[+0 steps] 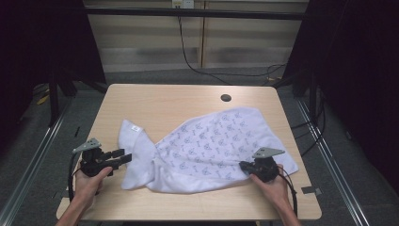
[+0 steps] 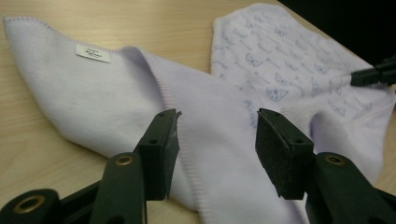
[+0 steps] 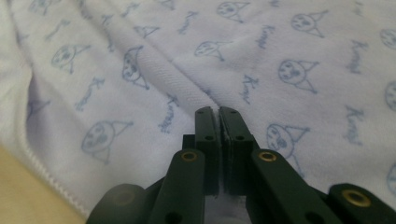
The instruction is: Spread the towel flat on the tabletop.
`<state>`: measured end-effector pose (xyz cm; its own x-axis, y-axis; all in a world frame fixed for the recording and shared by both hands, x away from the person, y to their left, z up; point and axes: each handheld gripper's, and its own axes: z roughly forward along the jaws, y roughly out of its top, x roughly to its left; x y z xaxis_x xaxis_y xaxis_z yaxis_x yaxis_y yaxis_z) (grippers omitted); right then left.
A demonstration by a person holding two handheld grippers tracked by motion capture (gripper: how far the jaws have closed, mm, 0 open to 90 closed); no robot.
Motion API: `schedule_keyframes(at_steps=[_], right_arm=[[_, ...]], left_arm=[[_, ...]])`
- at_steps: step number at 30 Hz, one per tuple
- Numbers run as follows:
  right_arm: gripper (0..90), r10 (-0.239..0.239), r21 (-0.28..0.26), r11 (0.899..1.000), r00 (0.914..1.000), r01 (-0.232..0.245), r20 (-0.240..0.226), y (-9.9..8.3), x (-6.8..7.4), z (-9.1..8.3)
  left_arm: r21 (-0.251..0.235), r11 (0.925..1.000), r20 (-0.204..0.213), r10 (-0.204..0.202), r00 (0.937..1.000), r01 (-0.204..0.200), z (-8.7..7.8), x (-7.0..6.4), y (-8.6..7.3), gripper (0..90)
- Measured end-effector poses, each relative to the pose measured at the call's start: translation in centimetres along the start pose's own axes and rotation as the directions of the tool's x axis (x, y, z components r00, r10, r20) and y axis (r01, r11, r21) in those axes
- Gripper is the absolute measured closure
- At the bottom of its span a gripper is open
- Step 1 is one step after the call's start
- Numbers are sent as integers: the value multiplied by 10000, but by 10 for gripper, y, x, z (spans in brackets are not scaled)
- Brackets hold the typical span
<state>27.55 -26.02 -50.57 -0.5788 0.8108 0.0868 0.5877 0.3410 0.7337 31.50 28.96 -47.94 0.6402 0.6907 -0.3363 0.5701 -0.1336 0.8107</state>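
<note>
You had the towel [image 1: 207,146] spread across the middle of the table [image 1: 164,101], its long axis running from the plain, turned-over corner near your left gripper [image 1: 120,157] up toward the printed end far from it. Your right gripper [image 1: 245,166] had its jaws pressed together, and in the right gripper view [image 3: 218,116] a raised crease of printed cloth ran straight into their tips, so I judged them clamped on a pinch of the towel near its close edge. Your left gripper's jaws stood well apart with nothing between them; in the left gripper view [image 2: 215,140] the plain folded flap [image 2: 107,102] lay just ahead of and below the pads [image 2: 161,149], with its stitched edge passing between the two jaws and the small label [image 2: 93,52] farther off, ahead and to the left. The left hand [image 1: 89,181] was the nearer one to that flap. The coming move seemed to turn on this: the cloth lay forward of the open jaws, close but not yet inside their grip, so a short push ahead would be needed before closing.
</note>
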Motion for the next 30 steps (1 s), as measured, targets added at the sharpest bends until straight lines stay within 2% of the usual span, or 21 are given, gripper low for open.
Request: schedule_keyframes(at_steps=[1,4,5,6,7,8,9,10,11,15,16,20,21,22,23,25,26,27,28,29,30], right_arm=[[871,0,0,10000,10000,0,0,0,0,0],[862,610,-233,9979,9968,-599,514,2,-27,1],[833,706,-290,9972,9960,-690,551,2,-30,2],[833,706,-290,9972,9960,-690,551,2,-30,2],[737,866,-406,9956,9946,-844,565,4,-28,3],[706,877,-493,9951,9948,-851,527,5,-26,3],[682,794,-584,9953,9958,-767,459,6,-21,1],[655,792,-668,9949,9959,-761,446,8,-17,-1],[639,786,-855,9935,9963,-755,337,11,-11,-3],[627,507,-1222,9912,9986,-518,-119,17,5,-7],[614,229,-1270,9915,9991,-272,-352,22,20,-6],[572,-200,-1282,9917,9909,29,-1328,29,53,3],[572,-200,-1282,9917,9909,29,-1328,29,53,3],[552,-333,-1153,9932,9874,154,-1550,30,60,7],[509,-810,-827,9944,9750,650,-2070,34,86,19],[491,-962,-754,9938,9697,812,-2247,35,94,23],[424,-1225,-708,9918,9528,1069,-2778,42,117,33],[416,-1309,-732,9908,9431,1139,-3055,45,126,35],[416,-1309,-732,9908,9431,1139,-3055,45,126,35],[397,-1545,-826,9875,9260,1340,-3445,51,144,40],[394,-1689,-887,9853,9150,1463,-3664,53,152,43]], left_arm=[[126,9999,28,61,10000,-61,4,-1,1,490],[297,9991,218,284,9994,-290,18,-6,6,491],[447,9976,503,504,9975,-527,29,-9,8,493],[447,9976,503,504,9975,-527,29,-9,8,493],[531,9967,698,569,9959,-606,36,-12,8,505],[584,9969,796,489,9956,-536,41,-13,8,523],[1100,9906,774,725,9944,-808,53,-16,5,554],[1100,9906,774,725,9944,-808,53,-16,5,598],[1699,9778,631,1135,9915,-1228,60,-18,0,647],[1800,9743,1010,1184,9878,-1351,61,-19,-2,860],[1767,9749,992,1193,9879,-1355,60,-20,-2,871],[1839,9741,1178,1112,9868,-1317,56,-26,-8,878],[1843,9743,1224,1078,9866,-1293,54,-27,-10,878],[1829,9766,1341,892,9869,-1131,51,-31,-14,878],[1852,9759,1392,906,9861,-1158,47,-37,-19,877],[1902,9747,1439,906,9854,-1174,45,-42,-22,877],[1941,9741,1481,879,9851,-1161,43,-46,-23,877],[1896,9755,1427,855,9861,-1120,41,-51,-25,877],[1897,9756,1545,811,9847,-1101,40,-54,-26,877],[1946,9726,1620,958,9821,-1269,39,-61,-29,876],[2051,9696,1812,964,9787,-1335,38,-70,-32,875]])
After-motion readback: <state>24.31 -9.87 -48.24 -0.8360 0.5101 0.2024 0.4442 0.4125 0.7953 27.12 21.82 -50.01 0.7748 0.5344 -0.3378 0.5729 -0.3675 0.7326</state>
